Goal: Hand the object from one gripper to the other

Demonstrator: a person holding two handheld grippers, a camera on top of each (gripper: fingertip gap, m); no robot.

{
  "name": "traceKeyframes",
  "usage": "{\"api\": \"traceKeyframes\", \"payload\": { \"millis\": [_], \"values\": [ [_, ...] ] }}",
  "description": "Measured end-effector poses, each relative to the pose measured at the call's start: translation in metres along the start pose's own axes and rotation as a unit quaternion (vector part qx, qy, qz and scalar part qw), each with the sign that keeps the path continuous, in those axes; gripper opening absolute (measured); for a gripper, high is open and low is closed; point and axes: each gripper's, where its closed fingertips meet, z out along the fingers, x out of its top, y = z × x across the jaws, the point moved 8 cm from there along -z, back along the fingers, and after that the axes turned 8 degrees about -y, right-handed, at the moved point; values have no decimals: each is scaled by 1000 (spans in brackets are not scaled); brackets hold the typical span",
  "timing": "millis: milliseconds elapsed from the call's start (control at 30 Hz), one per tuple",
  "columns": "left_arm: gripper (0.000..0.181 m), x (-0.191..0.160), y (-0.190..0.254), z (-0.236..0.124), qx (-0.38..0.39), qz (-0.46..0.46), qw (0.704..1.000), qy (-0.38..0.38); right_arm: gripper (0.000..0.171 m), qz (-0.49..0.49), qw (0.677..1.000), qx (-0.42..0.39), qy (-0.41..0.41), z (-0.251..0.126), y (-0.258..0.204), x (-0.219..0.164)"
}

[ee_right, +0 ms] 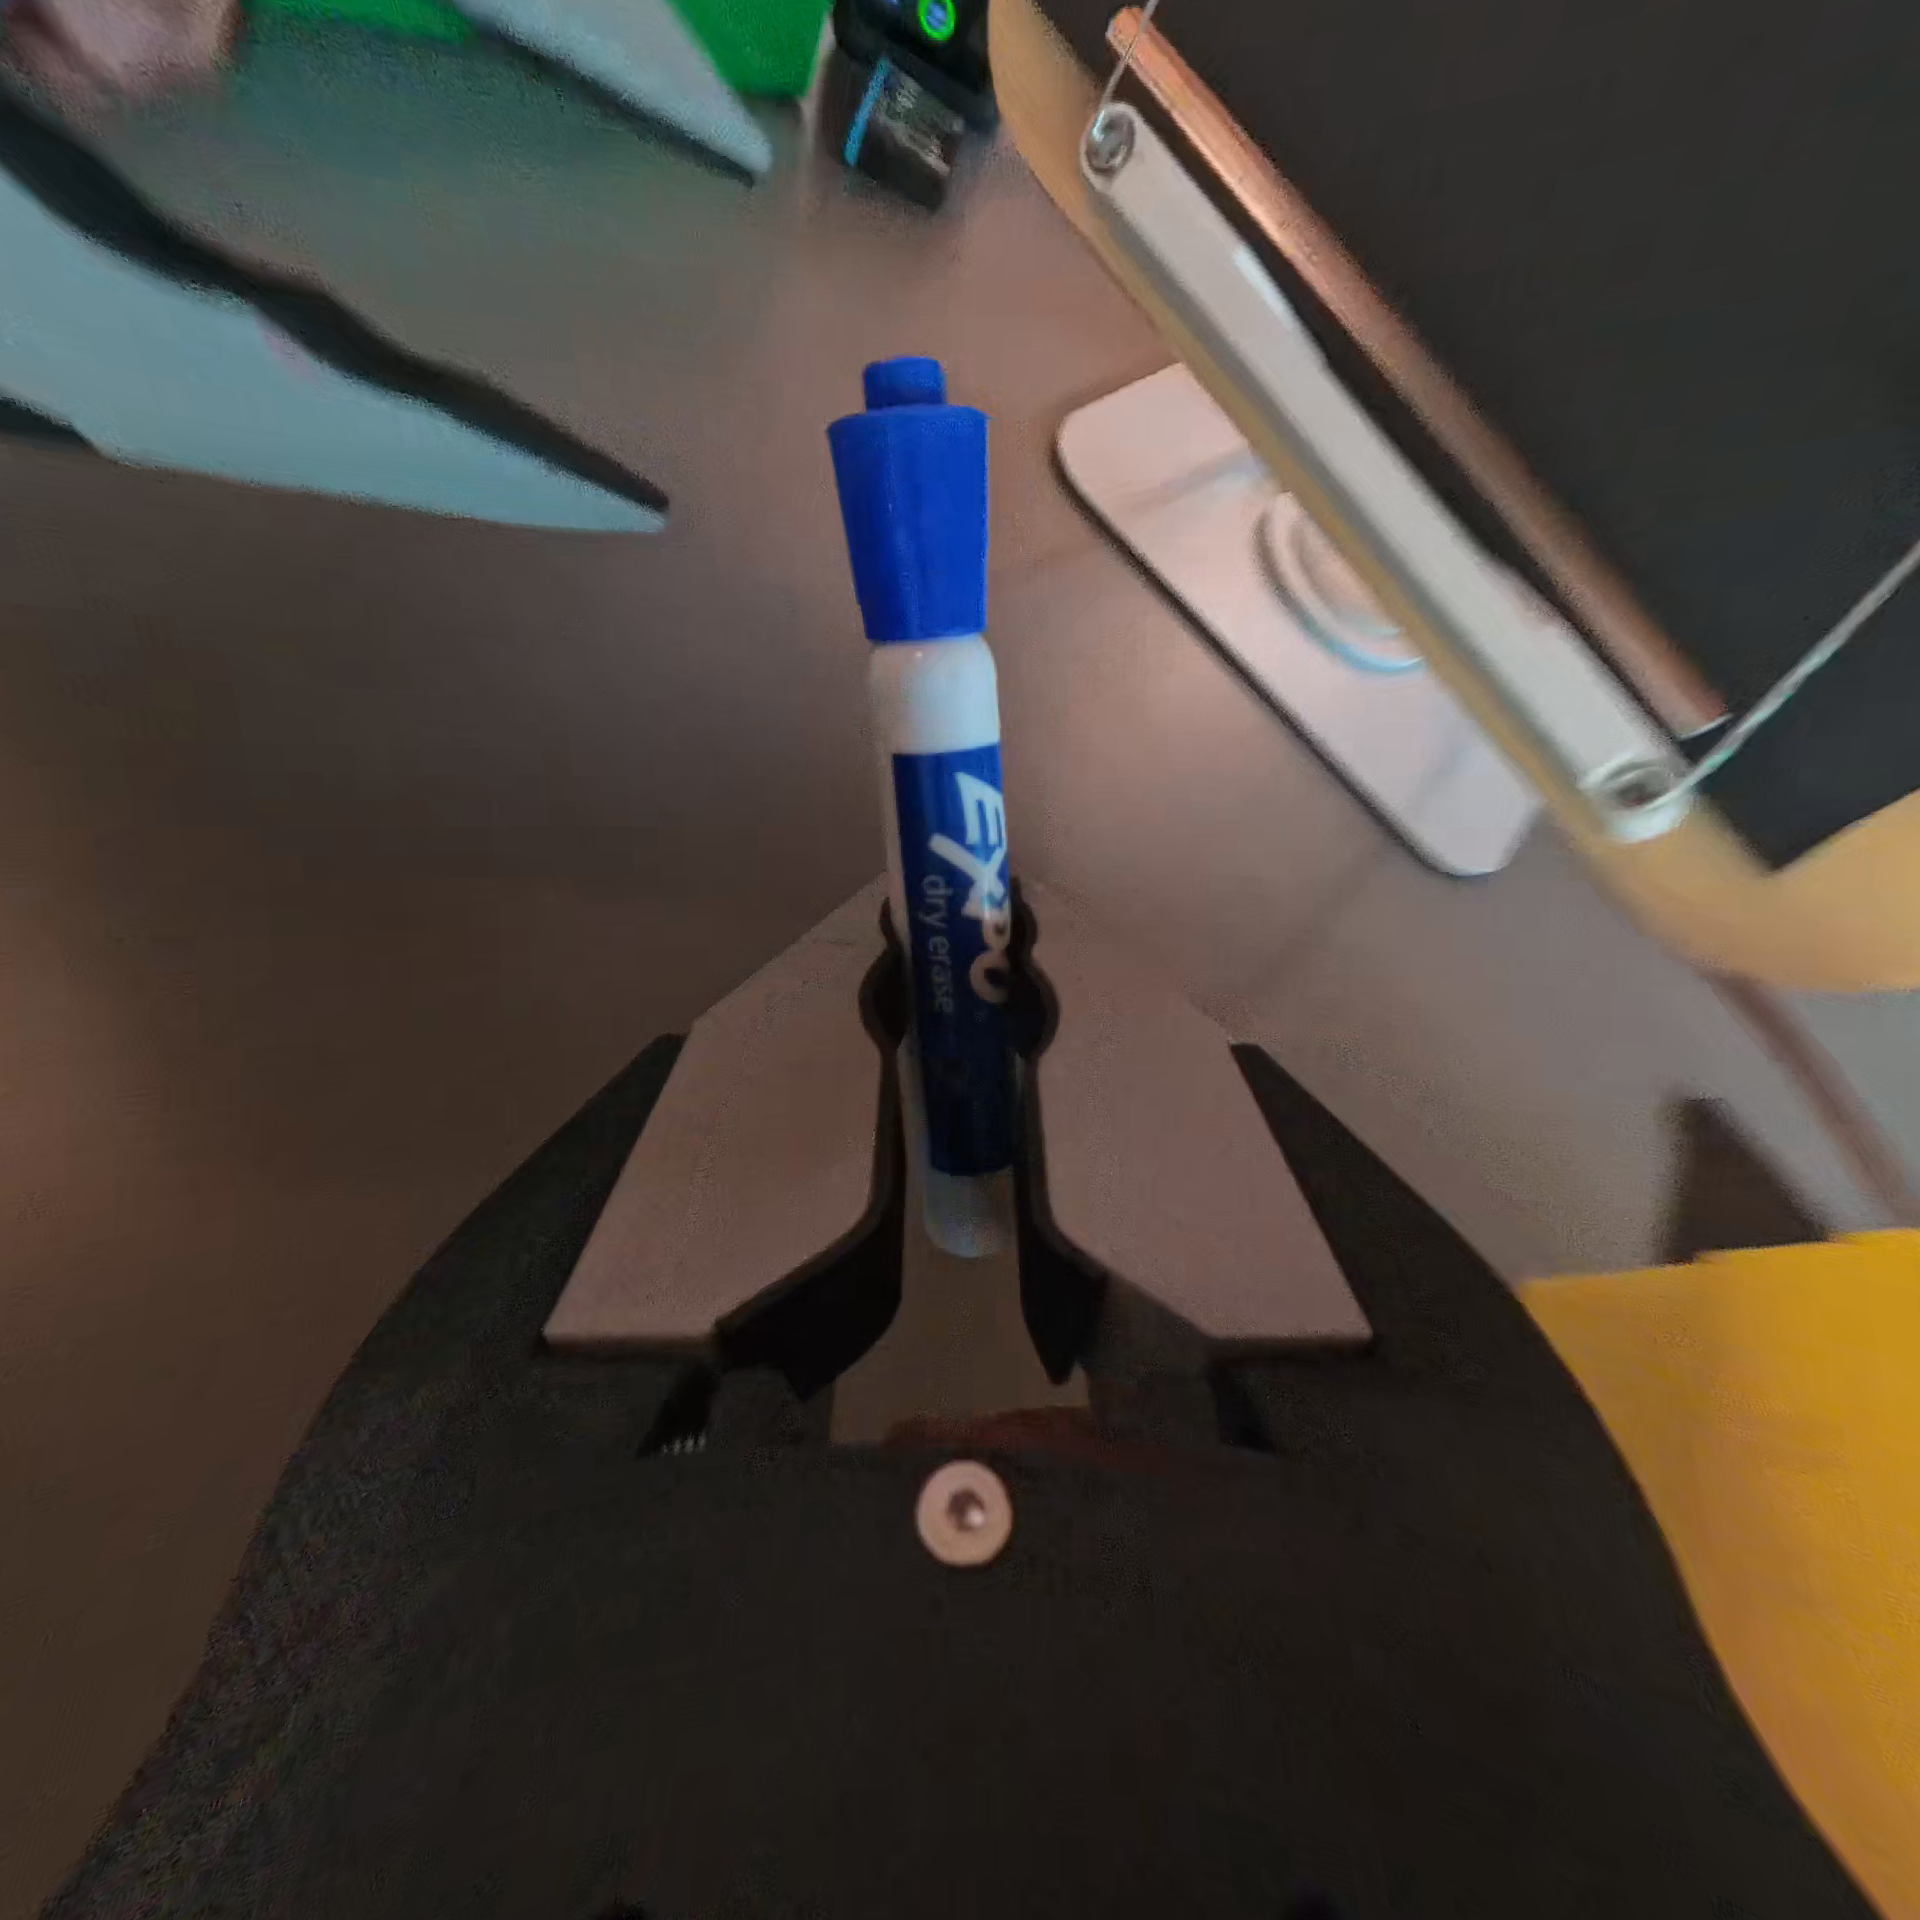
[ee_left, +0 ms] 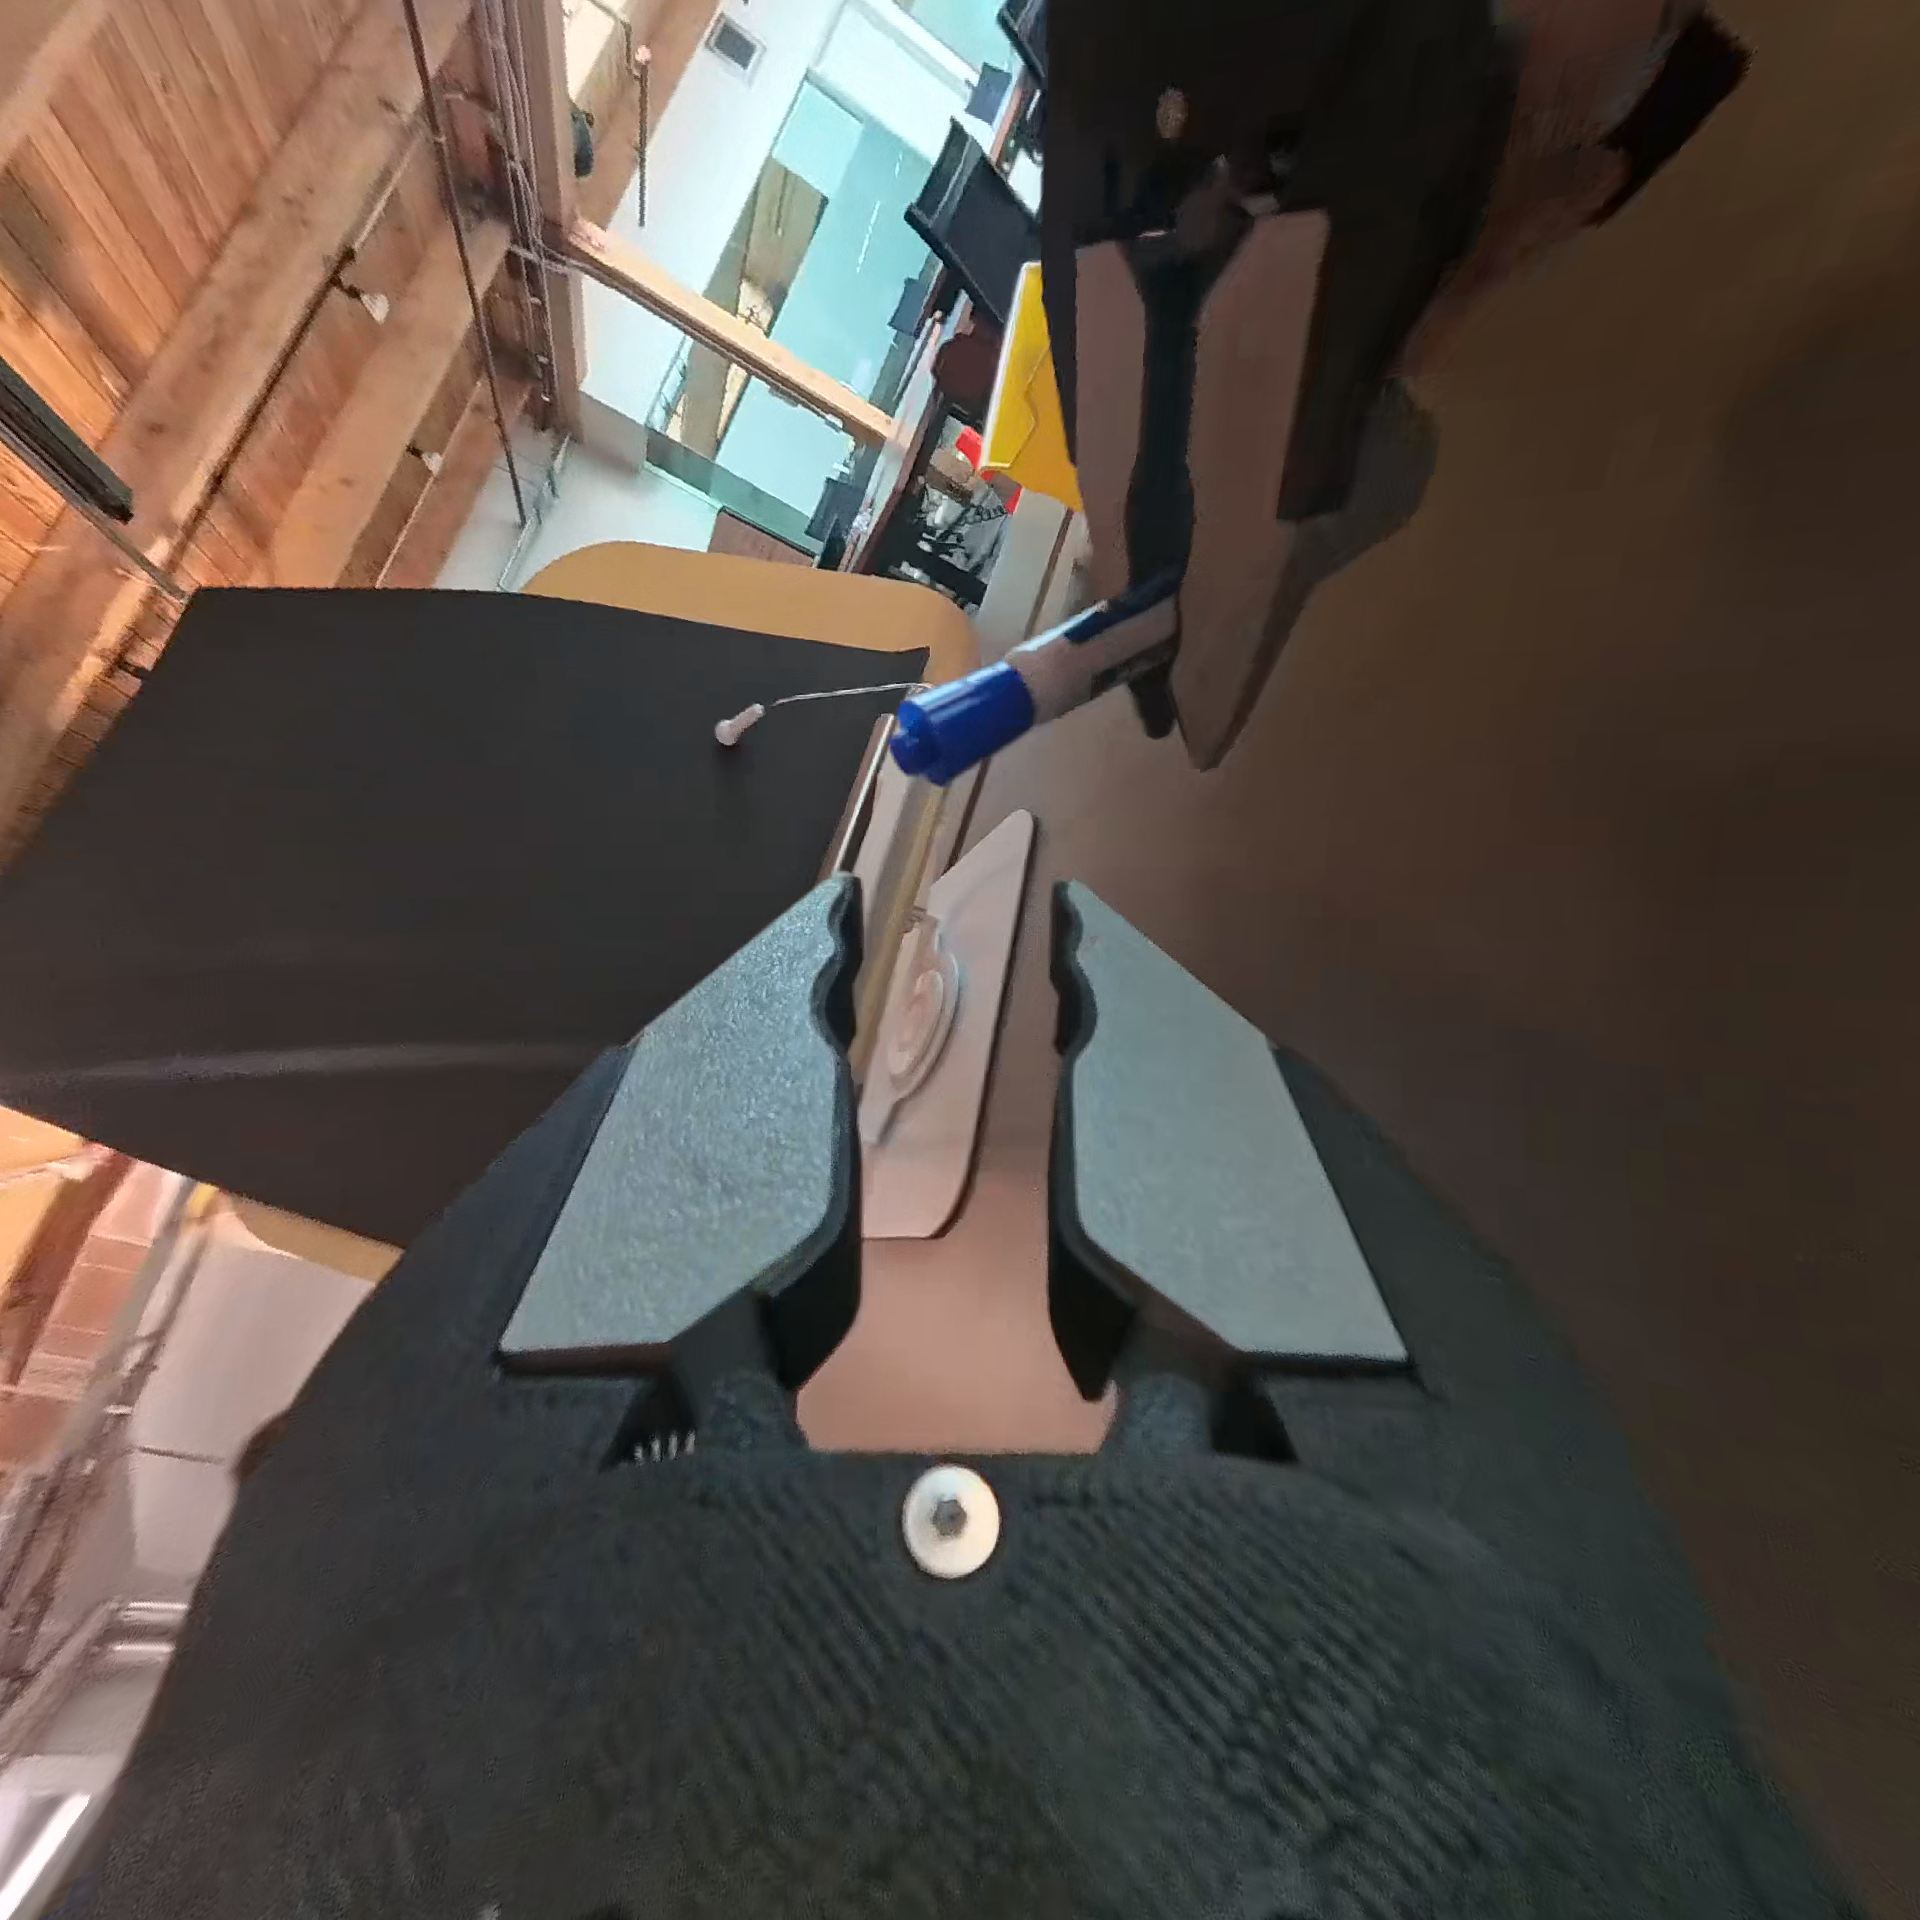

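Right wrist view shows my right gripper (ee_right: pixel 961 987) clamped on a blue marker (ee_right: pixel 935 790), while my left gripper (ee_left: pixel 956 987), parted and empty, has not yet taken it.

— Any writing that can be read?

— Only on the blue-capped marker (ee_right: pixel 935 727), at the centre of the right wrist view. Its barrel carries a blue label (ee_right: pixel 940 883) with white lettering in two lines, one large and one smaller, running lengthwise along it.

— And in the left wrist view?

— The marker (ee_left: pixel 1039 675) sits toward 1 o'clock. Its label shows only as blue and white patches, too small to read.

— Anything else?

— A dark device (ee_right: pixel 904 104) at 12 o'clock in the right wrist view bears blue and green marks, blurred past reading. The silver plate (ee_right: pixel 1164 488) at 2 o'clock has a raised round emblem with no legible letters.
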Motion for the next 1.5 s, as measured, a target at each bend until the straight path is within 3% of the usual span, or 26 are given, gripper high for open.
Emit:
{"api": "traceKeyframes", "payload": {
  "millis": [33, 200, 400, 700, 900, 1067, 1167, 1267, 1433, 1500],
  "values": [
    [33, 0, 1, 0, 9, 18, 1000, -1, 15, 40, 998, 48, 8, -1, 0, 0],
    [42, 8, 12, 1, 73, 149, 986, -7, 14, 141, 963, 229, 14, -6, -1, -4],
    [52, 8, 38, 5, 73, 251, 965, 5, 15, 179, 896, 405, -38, -3, -25, -11],
    [46, 17, 50, 5, 84, 278, 956, 34, 14, 198, 869, 448, -64, 3, -39, -11],
    [32, 22, 57, 3, 89, 303, 947, 56, 13, 227, 848, 476, -49, 1, -36, -10],
    [20, 24, 53, 1, 89, 295, 950, 57, 16, 186, 846, 498, -37, -4, -44, -6],
    [18, 27, 47, -1, 76, 263, 960, 54, 28, 145, 860, 489, -4, -11, -44, 2],
    [16, 23, 30, -3, 39, 149, 986, 64, 51, 108, 890, 433, 93, -29, -30, 16],
    [16, 9, 3, -6, 5, -32, 996, 80, 55, 92, 900, 310, 294, -71, 4, 29],
    [16, 8, -6, -5, -53, -170, 980, 84, 54, 86, 901, 263, 335, -82, 12, 29]
  ]
}}
